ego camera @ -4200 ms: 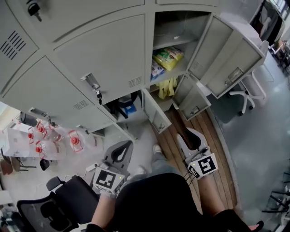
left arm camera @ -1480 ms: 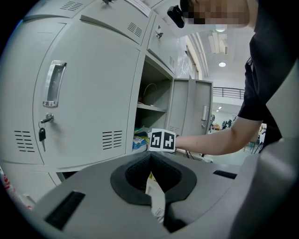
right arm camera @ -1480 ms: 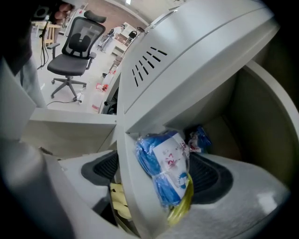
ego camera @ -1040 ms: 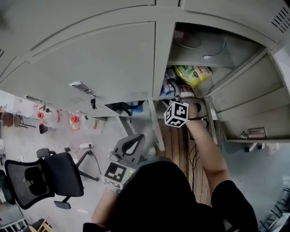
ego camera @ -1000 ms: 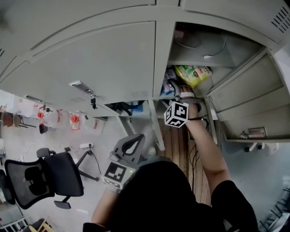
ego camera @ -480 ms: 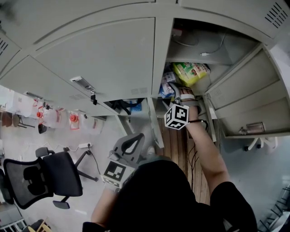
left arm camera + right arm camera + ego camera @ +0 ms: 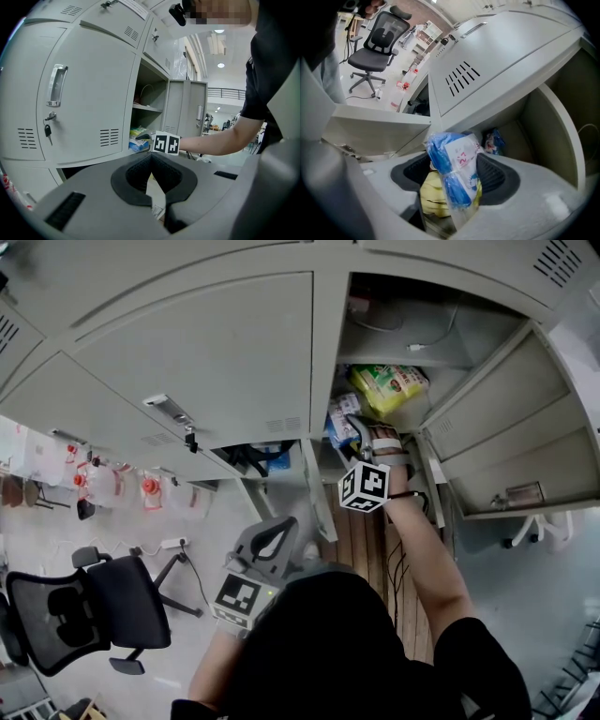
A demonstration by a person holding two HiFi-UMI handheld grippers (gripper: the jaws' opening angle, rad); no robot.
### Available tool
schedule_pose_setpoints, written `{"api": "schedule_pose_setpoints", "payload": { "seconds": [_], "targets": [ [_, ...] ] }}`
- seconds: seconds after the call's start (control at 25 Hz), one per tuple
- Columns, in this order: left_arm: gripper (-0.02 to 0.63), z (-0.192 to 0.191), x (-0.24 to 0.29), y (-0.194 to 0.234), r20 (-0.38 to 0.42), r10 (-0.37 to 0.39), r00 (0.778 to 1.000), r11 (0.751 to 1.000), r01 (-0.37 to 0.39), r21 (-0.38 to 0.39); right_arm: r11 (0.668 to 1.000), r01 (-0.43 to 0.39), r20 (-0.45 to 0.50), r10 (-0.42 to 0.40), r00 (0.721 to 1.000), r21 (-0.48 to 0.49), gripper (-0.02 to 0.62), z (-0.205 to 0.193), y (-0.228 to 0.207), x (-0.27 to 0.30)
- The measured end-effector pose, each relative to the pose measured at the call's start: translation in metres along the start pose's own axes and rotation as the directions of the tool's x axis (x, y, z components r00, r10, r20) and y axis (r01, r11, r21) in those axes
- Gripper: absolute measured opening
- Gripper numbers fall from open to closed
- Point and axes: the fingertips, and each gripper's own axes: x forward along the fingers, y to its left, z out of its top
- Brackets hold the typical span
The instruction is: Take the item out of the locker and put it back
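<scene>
The upper locker compartment stands open. A blue-and-white plastic packet sits between the pads of my right gripper, whose jaws have just been closing on it and now hold it. In the head view my right gripper reaches onto the shelf at the blue packet. A yellow-green packet lies beside it. My left gripper hangs low in front of the person. Its jaws meet at the tip with nothing between them in the left gripper view.
The open locker door stands at the right. A lower compartment also stands open with dark and blue things inside. Something yellow shows below the held packet. An office chair and water bottles stand on the floor at the left.
The right gripper has drawn slightly back toward the person at the shelf's front. The left gripper has stayed in place.
</scene>
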Motion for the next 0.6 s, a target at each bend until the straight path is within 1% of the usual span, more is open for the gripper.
{"api": "schedule_pose_setpoints", "payload": {
  "seconds": [0.08, 0.12, 0.2, 0.28, 0.44, 0.6],
  "targets": [
    [0.011, 0.000, 0.000, -0.003, 0.000, -0.004, 1.000, 1.000, 0.004, 0.010, 1.000, 0.010, -0.002, -0.010, 1.000, -0.006, 0.305, -0.001, 0.001, -0.003],
    [0.011, 0.000, 0.000, -0.004, 0.000, -0.007, 1.000, 1.000, 0.007, 0.012, 1.000, 0.017, -0.003, -0.017, 1.000, -0.005, 0.298, -0.002, 0.001, -0.004],
    [0.011, 0.000, -0.001, -0.005, 0.003, -0.010, 1.000, 1.000, 0.010, 0.013, 0.999, 0.033, -0.005, -0.033, 0.999, 0.003, 0.259, -0.002, 0.000, -0.008],
    [0.011, 0.000, -0.003, -0.005, 0.005, -0.009, 1.000, 1.000, 0.009, 0.009, 0.999, 0.043, -0.008, -0.043, 0.999, 0.005, 0.256, -0.002, 0.001, -0.011],
    [0.011, 0.005, -0.007, -0.007, 0.006, 0.000, 1.000, 0.999, 0.000, -0.037, 0.999, 0.055, -0.018, -0.055, 0.998, 0.002, 0.249, -0.005, 0.005, -0.018],
    [0.011, -0.001, -0.010, -0.007, 0.013, -0.018, 1.000, 1.000, 0.018, 0.010, 0.998, 0.062, -0.031, -0.062, 0.998, 0.011, 0.239, -0.006, 0.008, -0.027]
  ]
}}
